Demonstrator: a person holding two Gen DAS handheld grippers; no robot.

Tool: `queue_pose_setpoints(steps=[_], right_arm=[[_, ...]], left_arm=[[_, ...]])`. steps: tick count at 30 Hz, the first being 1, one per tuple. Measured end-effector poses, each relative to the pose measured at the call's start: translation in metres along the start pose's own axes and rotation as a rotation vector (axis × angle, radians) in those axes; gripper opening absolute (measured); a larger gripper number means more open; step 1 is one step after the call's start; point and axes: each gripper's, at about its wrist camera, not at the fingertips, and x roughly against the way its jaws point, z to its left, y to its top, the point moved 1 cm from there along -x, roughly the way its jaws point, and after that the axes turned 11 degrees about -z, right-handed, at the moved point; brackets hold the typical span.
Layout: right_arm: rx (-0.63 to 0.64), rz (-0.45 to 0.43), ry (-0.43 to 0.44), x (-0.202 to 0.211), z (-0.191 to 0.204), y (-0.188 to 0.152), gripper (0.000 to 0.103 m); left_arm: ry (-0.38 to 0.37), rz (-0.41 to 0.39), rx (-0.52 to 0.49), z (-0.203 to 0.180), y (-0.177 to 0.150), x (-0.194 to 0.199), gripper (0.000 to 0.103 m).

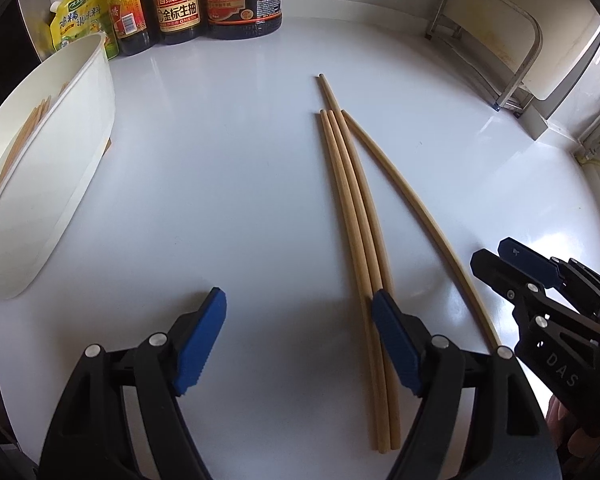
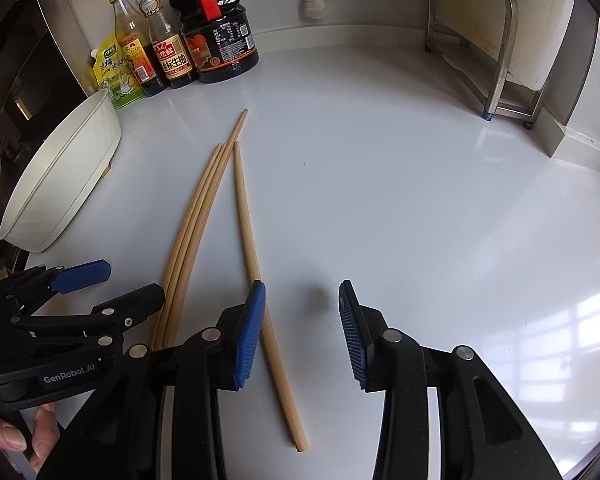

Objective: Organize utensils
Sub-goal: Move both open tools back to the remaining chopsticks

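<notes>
We hold our left claw (image 1: 298,344) spread over the glossy white table (image 1: 220,184), its right pad beside three long pale wooden chopsticks (image 1: 354,216) lying bundled. Our right claw (image 2: 302,334) is spread too, its left pad over a fourth, single wooden chopstick (image 2: 246,220). A white oval plastic tub (image 1: 60,160) at the left holds more sticks.

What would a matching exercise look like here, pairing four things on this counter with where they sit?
1. white tub
2. sauce bottles
3. metal rack
4. lone chopstick

A. back right corner
B. beside the bundle of three chopsticks
C. left edge of the counter
D. back left, against the wall

Pairs: 1-C, 2-D, 3-A, 4-B
</notes>
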Motion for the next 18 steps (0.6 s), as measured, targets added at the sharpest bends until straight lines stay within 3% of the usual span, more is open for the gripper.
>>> queue_pose_setpoints(steps=[9,18], right_arm=[[0.013,0.0,0.006,0.0,0.002,0.001,0.037],[0.123,0.02,-0.034,-0.008,0.023,-0.002,0.037]], left_arm=[[0.061,0.0,-0.014,0.006,0.002,-0.003,0.075],[0.105,-0.009,-0.016,0.015,0.011,-0.007,0.08]])
